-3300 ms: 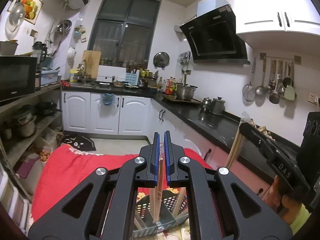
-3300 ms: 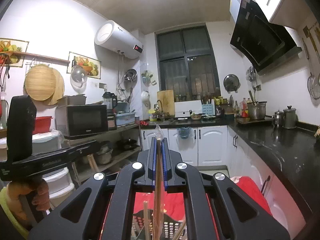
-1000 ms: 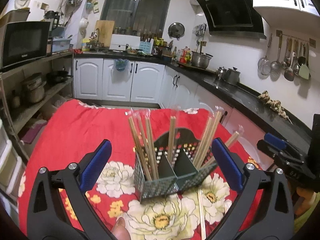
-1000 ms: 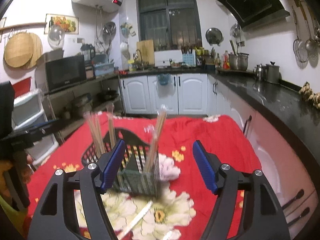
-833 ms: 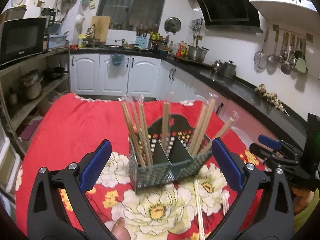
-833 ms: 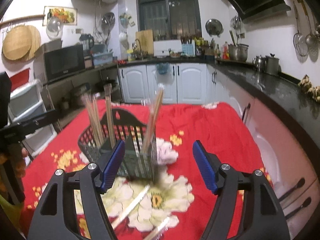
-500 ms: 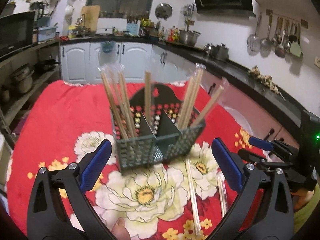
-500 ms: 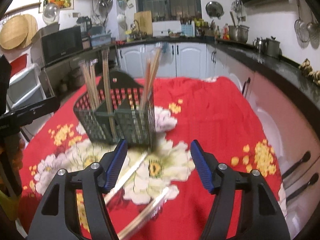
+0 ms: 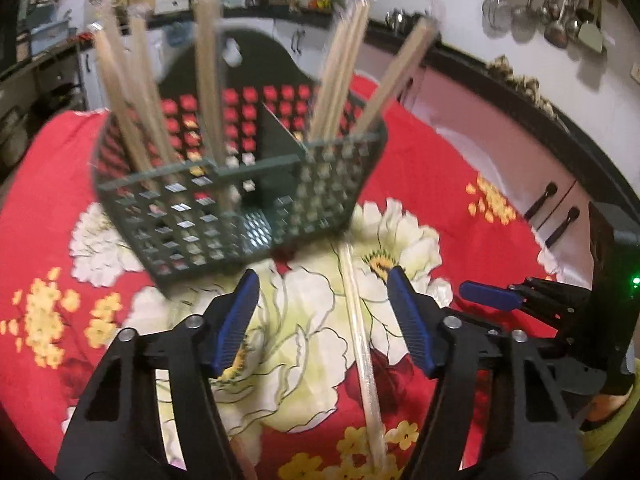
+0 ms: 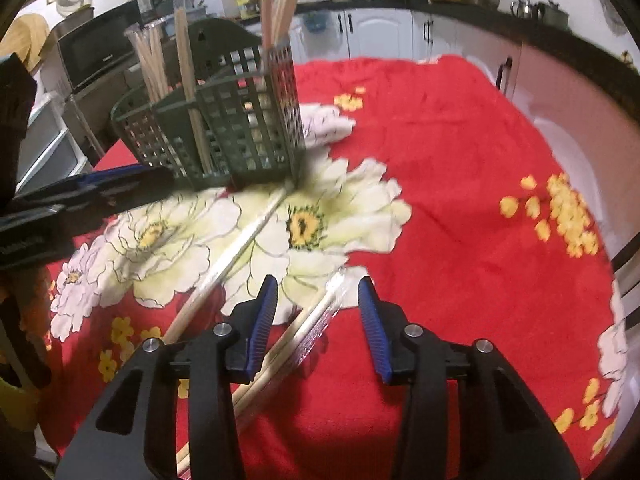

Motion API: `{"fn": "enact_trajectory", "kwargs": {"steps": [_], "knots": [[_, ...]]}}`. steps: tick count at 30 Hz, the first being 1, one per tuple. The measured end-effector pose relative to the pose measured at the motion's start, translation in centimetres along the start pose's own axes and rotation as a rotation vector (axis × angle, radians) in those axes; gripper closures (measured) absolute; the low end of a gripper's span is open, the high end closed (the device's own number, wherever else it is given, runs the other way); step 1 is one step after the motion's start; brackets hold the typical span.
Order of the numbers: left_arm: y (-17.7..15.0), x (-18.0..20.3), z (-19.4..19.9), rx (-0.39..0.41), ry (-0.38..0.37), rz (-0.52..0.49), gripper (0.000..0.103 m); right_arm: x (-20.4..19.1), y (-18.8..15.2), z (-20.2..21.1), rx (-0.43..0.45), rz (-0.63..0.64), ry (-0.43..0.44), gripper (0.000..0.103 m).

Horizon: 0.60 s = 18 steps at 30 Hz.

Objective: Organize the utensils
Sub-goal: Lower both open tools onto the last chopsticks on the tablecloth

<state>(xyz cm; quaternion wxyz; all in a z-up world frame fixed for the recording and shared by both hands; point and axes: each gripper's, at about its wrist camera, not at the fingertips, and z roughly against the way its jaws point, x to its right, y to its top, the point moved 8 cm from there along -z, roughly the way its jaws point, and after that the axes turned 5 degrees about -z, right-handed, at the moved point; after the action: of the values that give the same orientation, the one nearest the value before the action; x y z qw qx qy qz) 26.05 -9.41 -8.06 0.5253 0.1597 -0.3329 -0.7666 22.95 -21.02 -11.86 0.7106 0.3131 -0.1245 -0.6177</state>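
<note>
Both grippers low over the red floral tablecloth (image 10: 460, 168), each lined up on a loose packet.

Left gripper (image 9: 322, 320): jaws apart, nothing held. A wrapped chopstick pair (image 9: 360, 340) lies on the cloth between the blue pads, running from 12 toward 6 o'clock in the left wrist view, its far tip just beside the base of the green utensil basket (image 9: 240, 200). The basket stands at 12 o'clock, filling the upper frame (blurred, so the camera is moving).

Right gripper (image 10: 316, 320): jaws apart, empty. A second wrapped chopstick pair (image 10: 304, 344) lies slantwise between its pads, nearer the left pad, tip toward 1 o'clock. In this view the basket sits at 11 o'clock and the first packet stretches from its foot toward 7 o'clock.

Change: 3.3 s ago both jaws were clamped on chopsticks held above the basket; by 1.0 s ago they were wide open, with several chopsticks standing in the compartments. Since then both wrists have dropped and closed in, and the jaw gaps have narrowed somewhat.

Meaning (a judgement): the last two packets are delivered, and this is the approach for the next pickups. Two packets appear left on the cloth; whether more lie out of frame I cannot tell.

Risk: plastic wrap looks slippery and thin against soft cloth; pads need to go right down to the surface before closing.
</note>
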Motion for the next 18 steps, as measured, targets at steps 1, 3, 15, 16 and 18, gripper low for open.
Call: {"fn": "enact_trajectory", "kwargs": {"steps": [1, 3, 15, 16, 18], "knots": [[-0.1, 0.2, -0.5, -0.01, -0.001, -0.004, 0.05, 0.1, -0.1, -0.3, -0.011, -0.006, 0.001, 0.065], [-0.2, 0.7, -1.8, -0.034, -0.004, -0.015, 0.052, 0.6, -0.4, -1.1, -0.036, -0.035, 0.0, 0.069], [-0.1, 2.5, -8.0, -0.142, 0.021, -0.041, 0.064, 3.1, -0.3, -1.1, -0.038, -0.103, 0.034, 0.092], [-0.1, 2.5, -8.2, -0.143, 0.035, -0.044, 0.067, 3.2, -0.3, -1.1, -0.037, -0.109, 0.039, 0.093], [-0.1, 2.5, -8.6, -0.153, 0.065, -0.06, 0.071, 3.3, -0.2, -0.9, -0.035, -0.119, 0.049, 0.093]]}}
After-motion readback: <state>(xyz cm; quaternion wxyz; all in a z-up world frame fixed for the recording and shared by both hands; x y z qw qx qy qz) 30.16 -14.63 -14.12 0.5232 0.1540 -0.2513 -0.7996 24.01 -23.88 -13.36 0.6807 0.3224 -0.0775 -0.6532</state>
